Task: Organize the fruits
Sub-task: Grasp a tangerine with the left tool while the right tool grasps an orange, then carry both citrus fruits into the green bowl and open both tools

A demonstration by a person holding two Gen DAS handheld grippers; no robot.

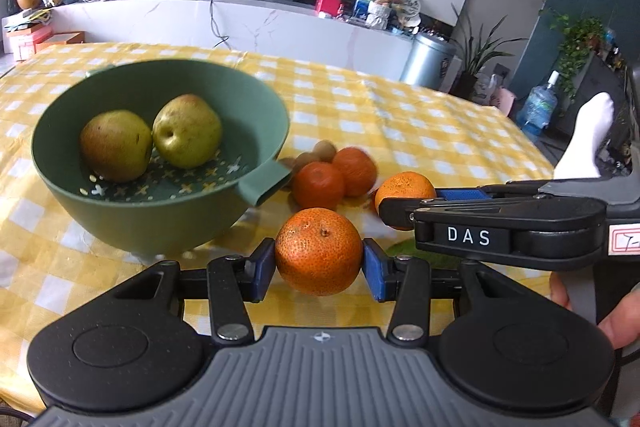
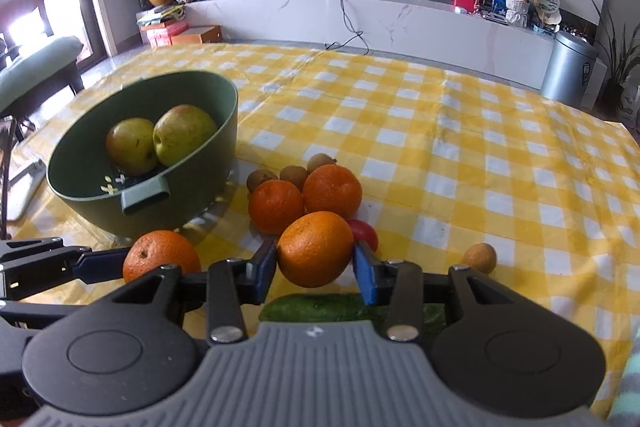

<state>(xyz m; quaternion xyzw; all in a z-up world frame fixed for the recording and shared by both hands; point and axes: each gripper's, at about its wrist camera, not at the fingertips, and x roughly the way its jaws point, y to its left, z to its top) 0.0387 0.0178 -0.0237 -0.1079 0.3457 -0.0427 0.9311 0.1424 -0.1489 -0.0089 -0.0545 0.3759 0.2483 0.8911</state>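
My left gripper [image 1: 319, 267] is shut on a speckled orange [image 1: 319, 251], its blue pads pressing both sides, and holds it just above the yellow checked cloth. My right gripper [image 2: 316, 267] is shut on a smoother orange [image 2: 316, 249], also lifted off the cloth. Each gripper shows in the other's view, close alongside. A green bowl [image 1: 60, 115] with two pears [image 1: 116, 145] [image 1: 187, 137] stands to the left. Two more oranges [image 2: 276, 207] [image 2: 332, 191] lie beside it.
Small brown longans [image 2: 262, 179] sit behind the loose oranges, and one more longan [image 2: 480, 258] lies to the right. A red tomato [image 2: 364, 233] and a cucumber [image 2: 320, 307] lie under my right gripper. A person's fingers [image 1: 616, 327] show at the right edge.
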